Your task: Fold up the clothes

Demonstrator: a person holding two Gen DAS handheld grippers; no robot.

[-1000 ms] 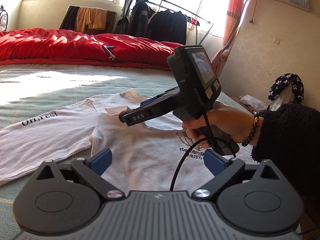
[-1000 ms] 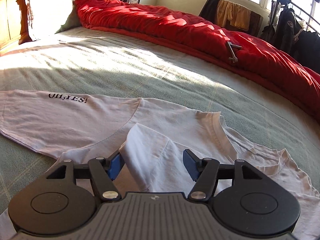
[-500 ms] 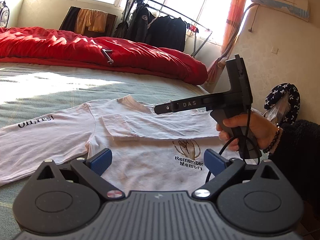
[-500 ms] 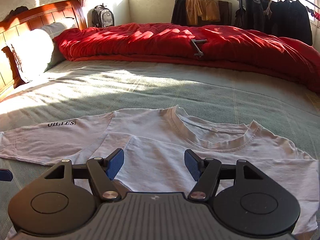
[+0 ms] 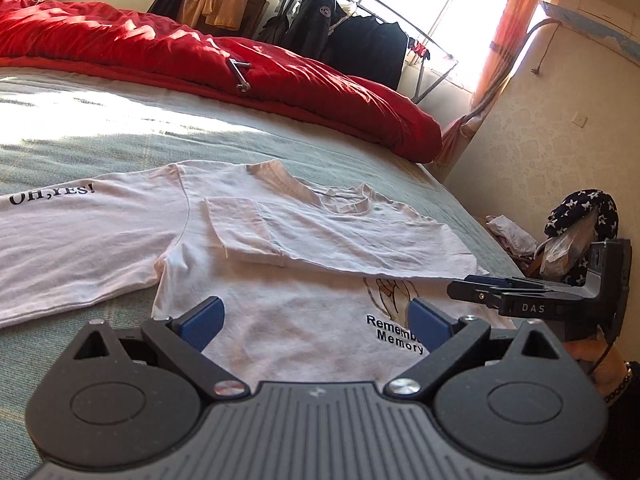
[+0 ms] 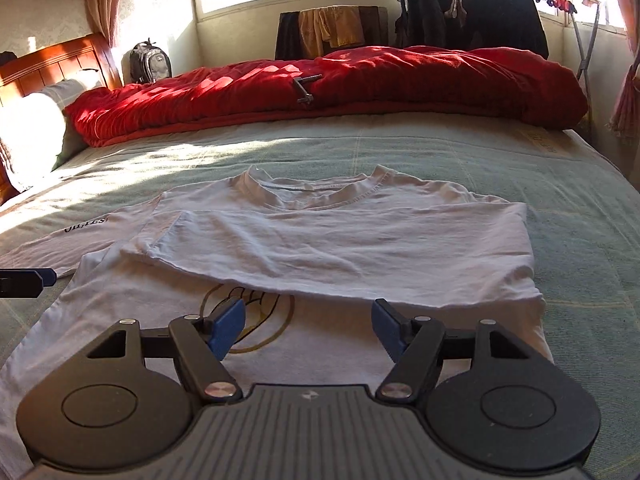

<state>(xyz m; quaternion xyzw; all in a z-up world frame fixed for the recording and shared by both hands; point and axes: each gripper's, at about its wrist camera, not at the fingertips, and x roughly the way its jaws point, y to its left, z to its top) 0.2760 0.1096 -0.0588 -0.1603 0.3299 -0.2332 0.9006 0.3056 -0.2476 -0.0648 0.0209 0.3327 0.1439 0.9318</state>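
Observation:
A white T-shirt [image 5: 280, 320] lies face up on the green bedcover [image 5: 120, 136], with "Remember Memory" printed on its chest. One sleeve [image 5: 332, 240] is folded flat across the chest; in the right wrist view this folded sleeve [image 6: 340, 248] lies just beyond my fingers. The other sleeve [image 5: 72, 224], printed "OH,YES!", stretches out to the left. My left gripper [image 5: 314, 320] hovers open over the shirt's lower front, holding nothing. My right gripper [image 6: 307, 326] is open and empty above the chest print. From the left wrist view the right gripper [image 5: 464, 286] sits at the shirt's right edge, held by a hand [image 5: 600, 360].
A red quilt [image 6: 340, 80] with a metal tool [image 6: 306, 88] on it lies along the bed's far side. A pillow [image 6: 32, 132] and wooden headboard [image 6: 52, 64] are at the left. A rack of dark jackets [image 5: 352, 40] stands behind, and bags [image 5: 576, 232] sit by the wall.
My right gripper laid the sleeve across the chest, let go of it, and drew back to the shirt's right edge. My left gripper stayed open and tilted slightly.

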